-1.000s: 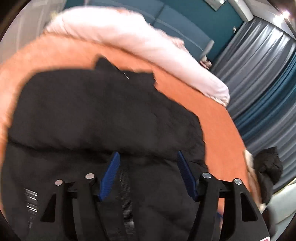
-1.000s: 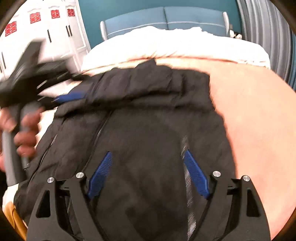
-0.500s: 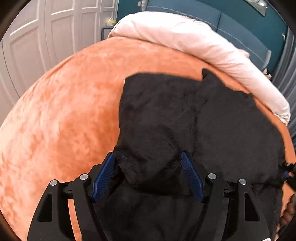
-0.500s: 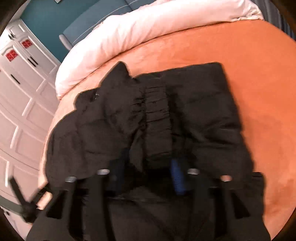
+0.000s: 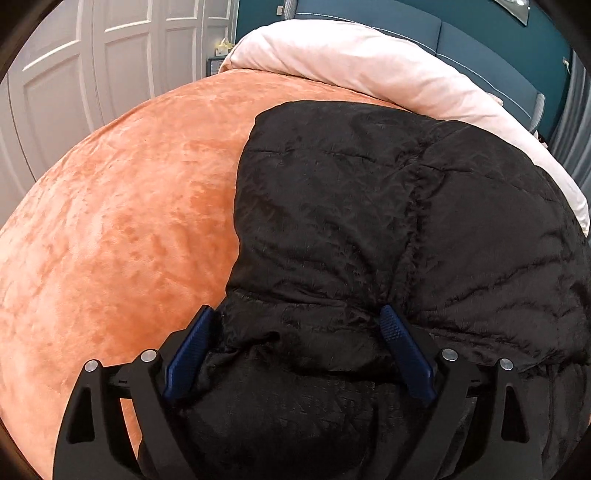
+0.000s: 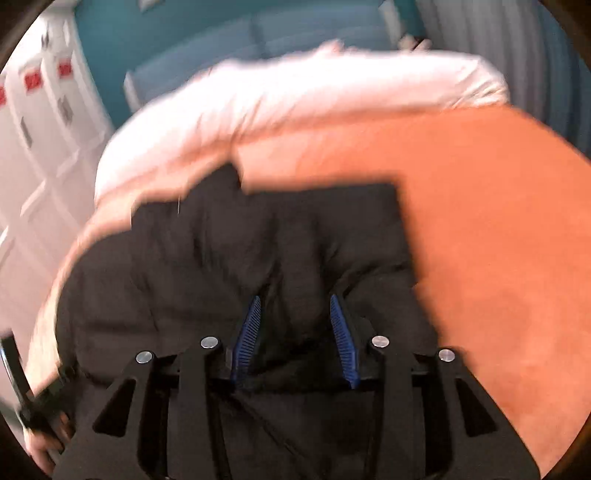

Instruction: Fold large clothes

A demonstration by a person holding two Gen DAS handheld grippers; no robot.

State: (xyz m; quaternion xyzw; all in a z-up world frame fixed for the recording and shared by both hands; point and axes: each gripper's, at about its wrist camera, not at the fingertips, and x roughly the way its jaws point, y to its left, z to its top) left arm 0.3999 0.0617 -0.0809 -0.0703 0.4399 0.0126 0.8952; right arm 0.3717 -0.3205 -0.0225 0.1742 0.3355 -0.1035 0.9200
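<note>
Between the blue pads of your left hand-held gripper [image 5: 295, 343] lies a bunched fold of the black padded jacket [image 5: 388, 221]. The jaws have just been opening and now stand spread wide, the pads clear of the cloth or barely grazing it. Half a second ago that fold sat narrower between them, so you have probably laid down and let go of the folded-over panel on this side.

Your right hand-held gripper [image 6: 295, 328] has its jaws partly spread around a ridge of the same jacket. They closed in sharply, then reopened a little. The blurred right wrist view does not show whether the pads pinch the cloth.

The jacket lies on the bed, folded into a roughly rectangular block. Its shell is quilted, with stitched seams and a crinkled, faintly glossy surface.

Beyond it stretches the orange bedspread [image 5: 129, 221], a plush, velvety pile. Farther back lies a soft pale pink duvet [image 5: 369, 62] in a long roll, then a blue padded headboard [image 5: 480, 33].
</note>
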